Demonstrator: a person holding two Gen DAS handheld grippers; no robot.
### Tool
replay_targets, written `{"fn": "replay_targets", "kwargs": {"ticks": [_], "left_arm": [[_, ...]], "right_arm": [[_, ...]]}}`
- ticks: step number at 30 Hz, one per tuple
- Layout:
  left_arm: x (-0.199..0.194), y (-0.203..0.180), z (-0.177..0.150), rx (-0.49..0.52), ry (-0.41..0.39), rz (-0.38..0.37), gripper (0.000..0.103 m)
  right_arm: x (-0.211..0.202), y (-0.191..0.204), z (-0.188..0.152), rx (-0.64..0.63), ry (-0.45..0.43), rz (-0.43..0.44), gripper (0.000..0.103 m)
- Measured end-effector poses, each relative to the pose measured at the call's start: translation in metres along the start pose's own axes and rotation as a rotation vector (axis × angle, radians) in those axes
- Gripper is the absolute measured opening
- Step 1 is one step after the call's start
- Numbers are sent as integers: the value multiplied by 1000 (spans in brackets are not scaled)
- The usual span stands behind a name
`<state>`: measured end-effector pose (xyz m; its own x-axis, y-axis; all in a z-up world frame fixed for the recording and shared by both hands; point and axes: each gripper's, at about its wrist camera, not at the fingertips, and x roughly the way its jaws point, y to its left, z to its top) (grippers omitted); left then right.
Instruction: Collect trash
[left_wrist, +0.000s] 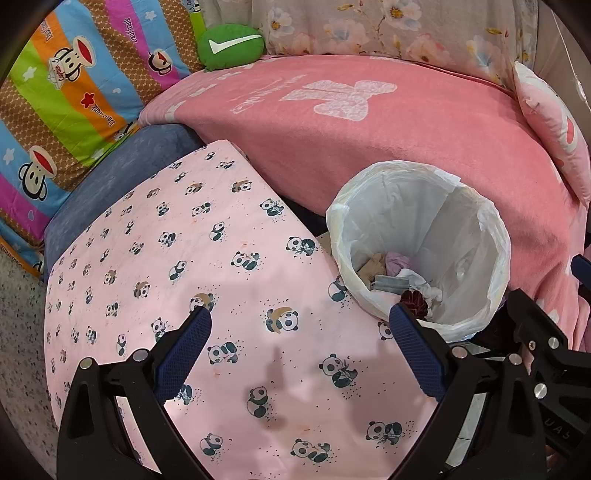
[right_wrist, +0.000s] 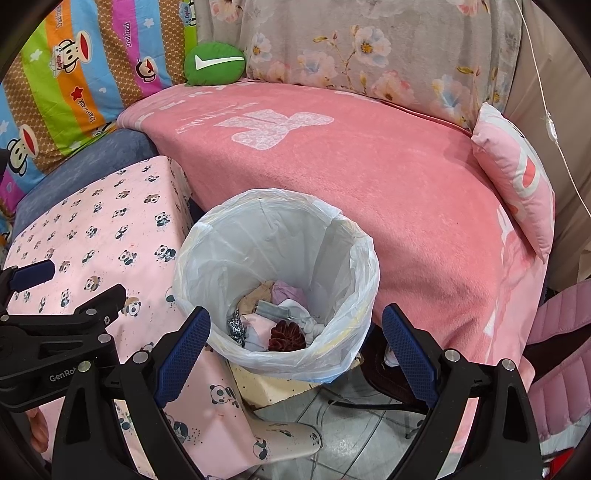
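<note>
Now trash (right_wrist: 280, 325) inside lined bin (right_wrist: 365, 258)

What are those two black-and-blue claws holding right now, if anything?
Nothing. The left hand-held gripper and the right hand-held gripper are both open and empty; the trash already lies in the lined bin.

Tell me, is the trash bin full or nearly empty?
Nearly empty. The trash bin holds only a small pile of scraps at the bottom, and the white liner's walls are bare above it.
</note>
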<state>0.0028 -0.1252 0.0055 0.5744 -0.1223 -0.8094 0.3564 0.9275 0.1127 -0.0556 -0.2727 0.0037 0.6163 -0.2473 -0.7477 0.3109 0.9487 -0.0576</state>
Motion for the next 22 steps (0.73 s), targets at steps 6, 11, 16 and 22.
{"fn": "replay_targets", "kwargs": {"ticks": [6,11,16,22], "left_arm": [[0,2,-3,0,1,0,93],[0,2,-3,2,1,-2,93],[0,3,-5,4,-1,-4,93],[2,6,-5,9,-8,-29,93]], "right_arm": [[2,2,-6,-3,1,-1,92],[2,2,-5,-3,1,0,92],[2,1,-4,-3,0,0,92],[0,0,-5,2,-6,-1,92]]}}
